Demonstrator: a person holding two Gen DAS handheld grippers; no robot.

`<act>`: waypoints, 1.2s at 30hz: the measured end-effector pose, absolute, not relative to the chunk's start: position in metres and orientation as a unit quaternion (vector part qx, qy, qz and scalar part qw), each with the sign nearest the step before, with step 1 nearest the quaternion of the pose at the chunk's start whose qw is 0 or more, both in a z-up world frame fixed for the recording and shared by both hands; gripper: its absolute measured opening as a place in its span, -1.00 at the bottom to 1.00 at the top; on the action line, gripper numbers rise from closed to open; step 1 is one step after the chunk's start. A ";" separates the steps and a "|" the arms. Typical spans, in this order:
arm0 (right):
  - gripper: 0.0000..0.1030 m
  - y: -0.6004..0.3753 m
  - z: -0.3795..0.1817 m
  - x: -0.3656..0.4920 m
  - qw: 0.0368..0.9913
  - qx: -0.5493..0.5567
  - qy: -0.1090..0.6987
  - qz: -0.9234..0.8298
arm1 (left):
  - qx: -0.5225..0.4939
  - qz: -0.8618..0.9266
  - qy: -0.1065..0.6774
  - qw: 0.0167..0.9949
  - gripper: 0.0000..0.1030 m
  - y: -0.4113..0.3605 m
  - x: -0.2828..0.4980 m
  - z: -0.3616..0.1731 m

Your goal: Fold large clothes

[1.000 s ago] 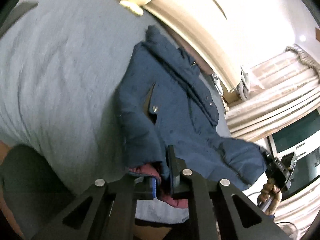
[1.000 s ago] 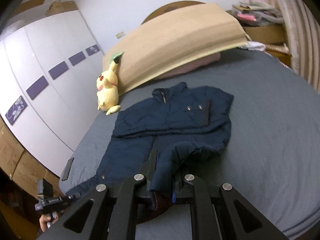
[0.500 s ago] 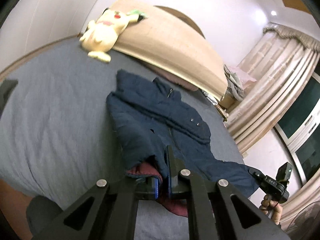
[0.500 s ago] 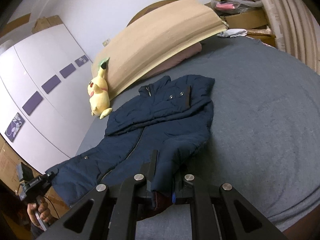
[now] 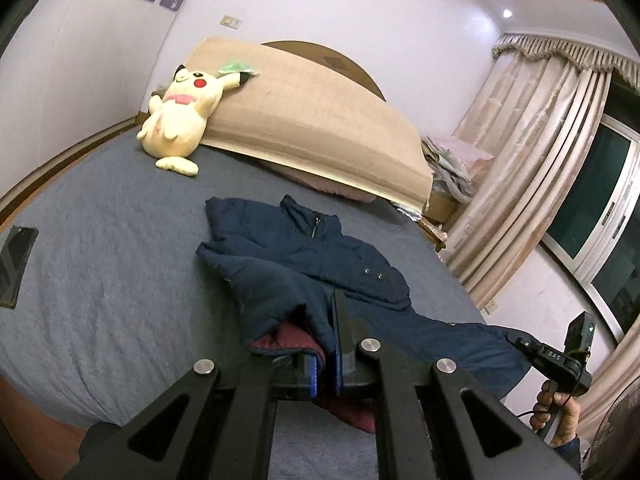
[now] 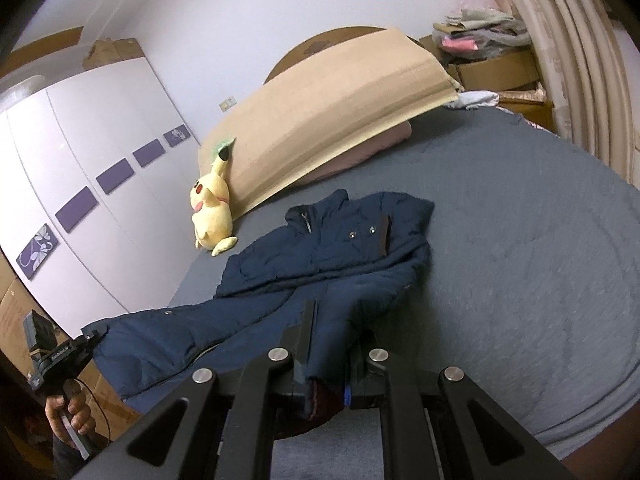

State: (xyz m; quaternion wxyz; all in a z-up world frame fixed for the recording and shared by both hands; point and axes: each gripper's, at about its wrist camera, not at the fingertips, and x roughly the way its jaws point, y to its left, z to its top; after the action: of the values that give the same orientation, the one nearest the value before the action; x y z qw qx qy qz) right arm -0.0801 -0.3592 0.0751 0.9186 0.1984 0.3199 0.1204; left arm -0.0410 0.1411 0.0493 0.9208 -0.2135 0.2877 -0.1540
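Observation:
A navy padded jacket [image 5: 304,256] [image 6: 344,248] with a dark red lining lies on the grey bed [image 5: 100,272] [image 6: 520,264], collar toward the headboard. Its hem is lifted off the bed between both grippers. My left gripper [image 5: 326,344] is shut on one hem corner, the red lining showing beside its fingers. My right gripper [image 6: 326,344] is shut on the other hem corner. The right gripper [image 5: 560,356] also shows at the far right of the left wrist view, held by a hand. The left gripper [image 6: 60,352] shows at the lower left of the right wrist view.
A yellow plush toy [image 5: 180,116] [image 6: 212,216] leans on a tan board [image 5: 312,120] [image 6: 332,140] at the bed's head. A dark phone [image 5: 14,264] lies near the bed's left edge. White wardrobes [image 6: 80,184], curtains [image 5: 532,168] and a cardboard box with clothes [image 6: 488,56] surround the bed.
My left gripper has risen and rolled level, lifting its hem corner; the view swung from the bed surface to the whole room. The right gripper moved sideways, and the hem now hangs stretched between both.

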 end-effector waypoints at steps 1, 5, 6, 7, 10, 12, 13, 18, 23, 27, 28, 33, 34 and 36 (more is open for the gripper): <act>-0.81 -0.360 0.077 -0.081 0.919 0.198 0.319 0.121 | -0.213 -0.155 0.287 0.921 -0.88 0.141 -0.042 0.050; -0.81 -0.362 0.082 -0.080 0.920 0.197 0.316 0.122 | -0.208 -0.155 0.285 0.923 -0.88 0.141 -0.041 0.053; -0.81 -0.362 0.083 -0.078 0.920 0.197 0.315 0.122 | -0.207 -0.155 0.285 0.923 -0.88 0.141 -0.039 0.053; -0.81 -0.362 0.084 -0.075 0.921 0.195 0.315 0.122 | -0.205 -0.154 0.286 0.923 -0.88 0.141 -0.038 0.054; -0.81 -0.362 0.090 -0.064 0.923 0.189 0.312 0.124 | -0.198 -0.154 0.286 0.925 -0.88 0.139 -0.027 0.059; -0.81 -0.362 0.094 -0.055 0.924 0.187 0.309 0.126 | -0.192 -0.153 0.283 0.927 -0.88 0.138 -0.017 0.064; -0.81 -0.362 0.096 -0.051 0.924 0.187 0.307 0.127 | -0.192 -0.153 0.283 0.927 -0.88 0.138 -0.014 0.066; -0.81 -0.364 0.109 -0.023 0.927 0.187 0.299 0.127 | -0.188 -0.151 0.278 0.930 -0.87 0.137 0.008 0.079; -0.81 -0.362 0.116 0.000 0.927 0.189 0.297 0.128 | -0.187 -0.134 0.280 0.932 -0.87 0.136 0.028 0.083; -0.81 -0.361 0.118 0.012 0.927 0.191 0.297 0.124 | -0.187 -0.117 0.287 0.932 -0.87 0.135 0.039 0.084; -0.81 -0.361 0.119 0.016 0.927 0.192 0.297 0.124 | -0.184 -0.111 0.289 0.933 -0.87 0.134 0.042 0.085; -0.81 -0.357 0.121 0.035 0.927 0.184 0.306 0.114 | -0.175 -0.086 0.306 0.932 -0.87 0.130 0.057 0.086; -0.81 -0.357 0.121 0.037 0.927 0.181 0.307 0.113 | -0.174 -0.083 0.307 0.932 -0.87 0.130 0.060 0.086; -0.81 -0.356 0.122 0.042 0.928 0.179 0.309 0.110 | -0.168 -0.078 0.309 0.933 -0.87 0.129 0.063 0.087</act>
State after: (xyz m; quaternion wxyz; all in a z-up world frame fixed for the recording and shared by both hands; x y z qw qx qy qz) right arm 0.0419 -0.3558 0.1221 0.9277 0.1786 0.3088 0.1100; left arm 0.0632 0.1286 0.0874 0.9330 -0.1680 0.3086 -0.0776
